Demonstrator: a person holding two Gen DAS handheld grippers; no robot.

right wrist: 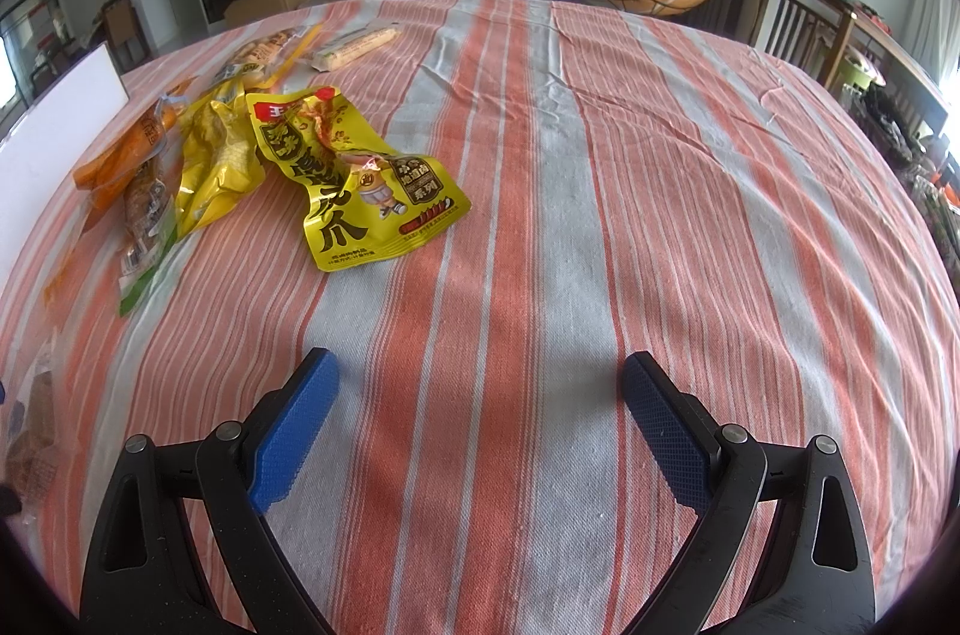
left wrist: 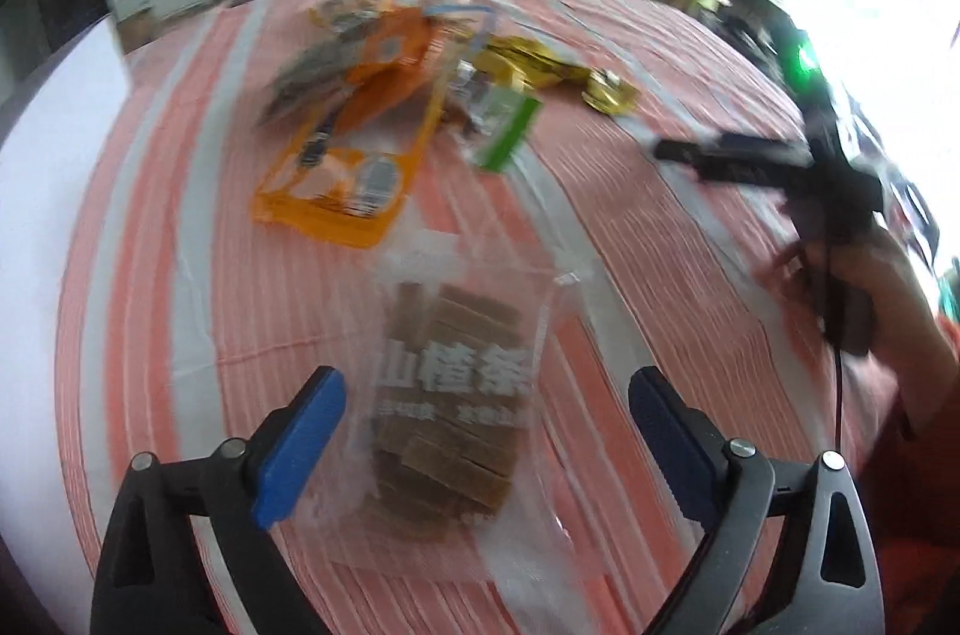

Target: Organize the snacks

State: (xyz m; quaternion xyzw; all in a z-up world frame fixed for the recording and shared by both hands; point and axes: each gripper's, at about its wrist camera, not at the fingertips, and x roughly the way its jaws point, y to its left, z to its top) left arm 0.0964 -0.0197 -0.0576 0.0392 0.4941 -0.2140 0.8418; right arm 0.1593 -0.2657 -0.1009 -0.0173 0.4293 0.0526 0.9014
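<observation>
A clear bag of brown hawthorn strips point(left wrist: 453, 395) lies flat on the striped tablecloth point(left wrist: 180, 245), between and just past my left gripper point(left wrist: 487, 407), whose blue pads stand wide apart and do not touch it. Beyond it lie an orange packet point(left wrist: 354, 137), a green-edged packet point(left wrist: 507, 128) and yellow packets point(left wrist: 540, 65). My right gripper point(right wrist: 480, 395) hangs open over bare cloth, with nothing between its fingers. A yellow chicken-feet packet point(right wrist: 354, 179) lies ahead of it to the left, beside more yellow and orange packets point(right wrist: 210, 155).
A hand holds the right gripper point(left wrist: 780, 167) at the right edge of the left wrist view. A white board point(right wrist: 54, 119) stands at the table's left. Long pale snack packs point(right wrist: 354, 47) lie at the far left. Chairs point(right wrist: 804, 17) stand beyond the table's right edge.
</observation>
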